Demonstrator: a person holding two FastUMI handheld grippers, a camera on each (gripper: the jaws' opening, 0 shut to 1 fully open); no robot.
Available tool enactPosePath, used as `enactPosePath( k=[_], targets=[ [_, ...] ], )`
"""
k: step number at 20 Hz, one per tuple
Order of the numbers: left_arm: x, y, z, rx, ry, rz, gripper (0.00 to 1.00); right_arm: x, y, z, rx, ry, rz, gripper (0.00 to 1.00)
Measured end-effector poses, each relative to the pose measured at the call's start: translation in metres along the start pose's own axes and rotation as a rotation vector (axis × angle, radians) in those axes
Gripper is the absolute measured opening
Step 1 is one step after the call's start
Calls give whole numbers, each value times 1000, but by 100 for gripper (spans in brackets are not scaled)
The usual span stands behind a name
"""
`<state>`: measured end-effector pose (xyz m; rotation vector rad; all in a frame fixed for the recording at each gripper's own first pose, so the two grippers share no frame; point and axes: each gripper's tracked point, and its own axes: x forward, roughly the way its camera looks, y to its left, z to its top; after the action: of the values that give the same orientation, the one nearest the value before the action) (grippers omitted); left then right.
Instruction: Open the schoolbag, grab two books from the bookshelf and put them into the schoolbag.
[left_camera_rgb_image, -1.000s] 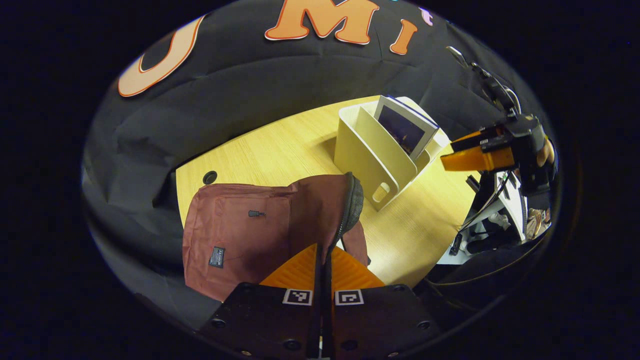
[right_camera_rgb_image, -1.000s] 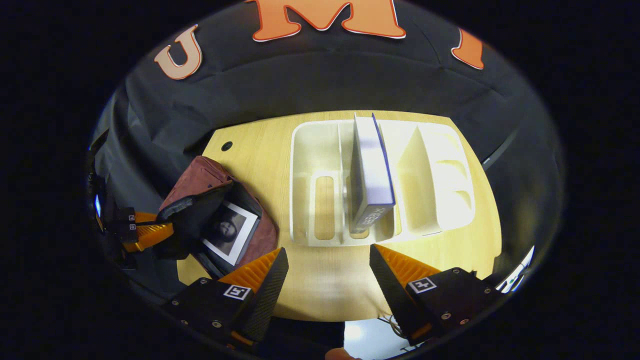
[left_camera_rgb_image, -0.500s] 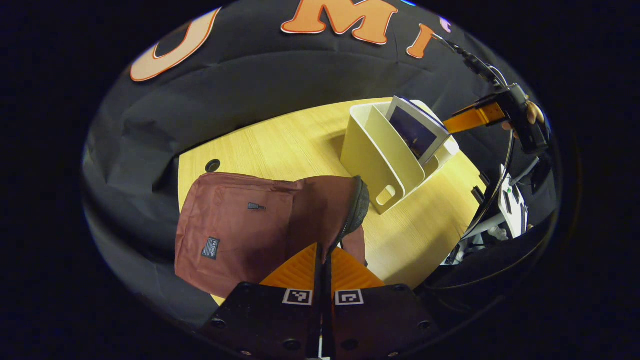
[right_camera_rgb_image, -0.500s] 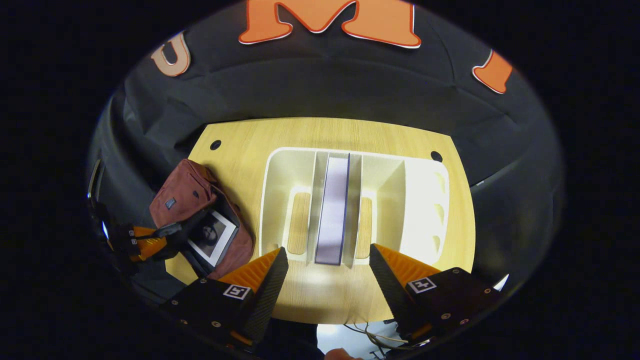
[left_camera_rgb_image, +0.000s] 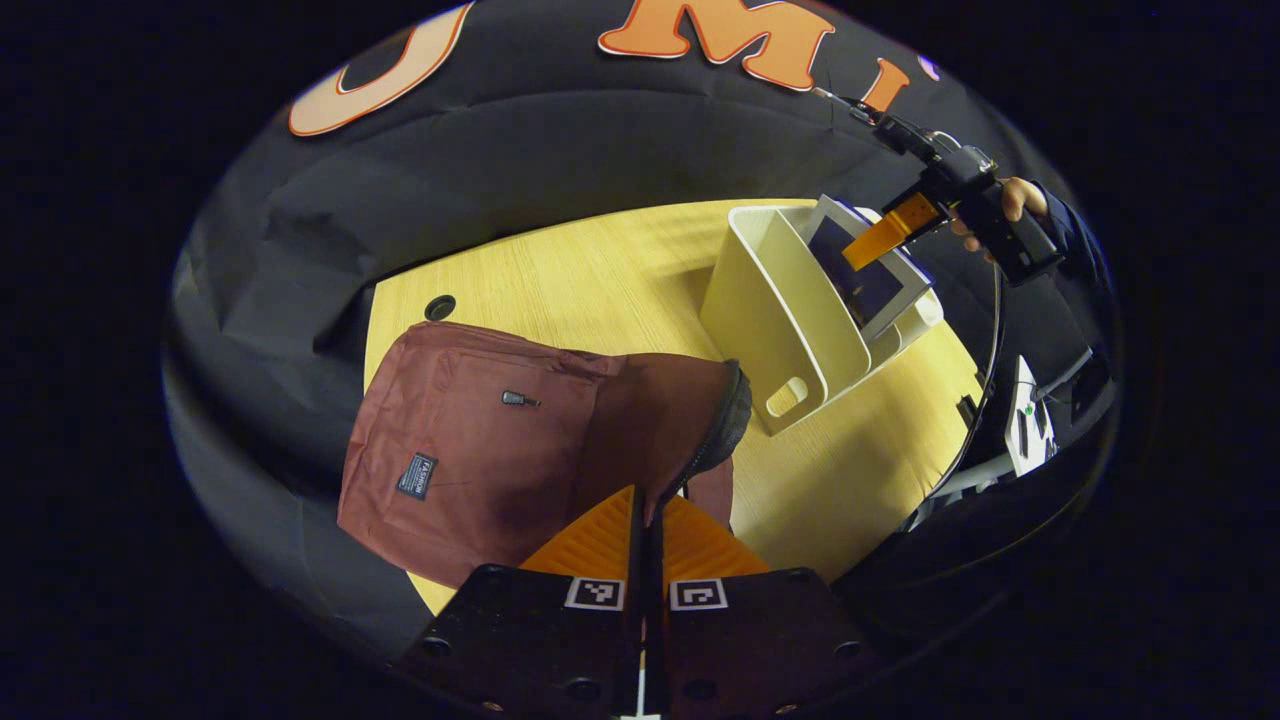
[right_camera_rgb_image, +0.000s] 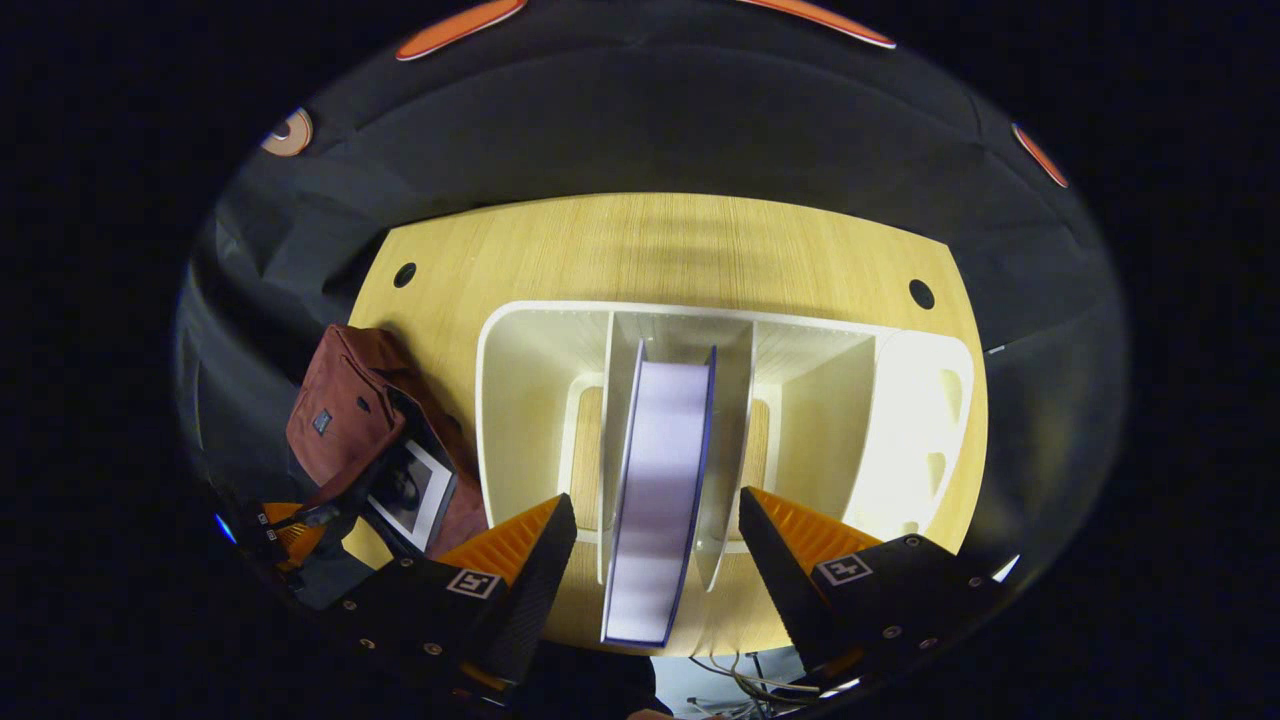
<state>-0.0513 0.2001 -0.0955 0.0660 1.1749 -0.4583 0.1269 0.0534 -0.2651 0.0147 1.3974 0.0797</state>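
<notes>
The pale wooden surface (right_camera_rgb_image: 680, 245) lies bare behind the cream plastic bookshelf (right_camera_rgb_image: 520, 400), whose middle slot holds an upright purple-edged book (right_camera_rgb_image: 660, 470). The right gripper (right_camera_rgb_image: 655, 545) has its fingers spread either side of the book. The maroon fabric schoolbag (left_camera_rgb_image: 480, 440) gapes, a photo-covered book (right_camera_rgb_image: 408, 492) inside, its rim pinched between the left gripper's (left_camera_rgb_image: 648, 520) closed fingers.

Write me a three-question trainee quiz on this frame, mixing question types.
1. True or false: the right gripper is shut on the book in the bookshelf.
2. What does the left gripper hold? A) the schoolbag's opening edge B) a book C) nothing
3. Fill in: a second book already sits inside the ____.

Key: 1 false, its fingers stand open on either side of the book. 2 A, holding the schoolbag open. 3 schoolbag.
</notes>
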Motion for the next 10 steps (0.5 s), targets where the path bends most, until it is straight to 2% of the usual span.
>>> enactPosePath(
  k=[2, 3, 4, 5, 6, 7, 8, 9, 10],
  targets=[
    [1, 0, 0, -11, 4, 7, 2, 9, -1, 2, 1, 30, 6, 97],
    [1, 0, -1, -15, 5, 9, 2, 12, -2, 4, -3, 39, 4, 93],
    [3, 0, -1, -19, 7, 10, 2, 17, -2, 4, -2, 47, -4, 75],
    [1, 0, -1, -22, 9, 11, 2, 21, -4, 3, -1, 62, -9, 77],
    [2, -1, -1, -25, 9, 13, 2, 23, -3, 3, 8, 70, -11, 59],
    [2, -1, -2, -25, 8, 13, 2, 26, 0, 1, 17, 84, -8, 49],
    [2, -1, -1, -26, 7, 14, 2, 26, 2, 1, 25, 95, 0, 55],
    [2, -1, -2, -26, 9, 12, 2, 28, -1, 1, 24, 99, -5, 48],
    [1, 0, -2, -24, 8, 14, 2, 27, -4, 1, 28, 98, -11, 48]
  ],
)
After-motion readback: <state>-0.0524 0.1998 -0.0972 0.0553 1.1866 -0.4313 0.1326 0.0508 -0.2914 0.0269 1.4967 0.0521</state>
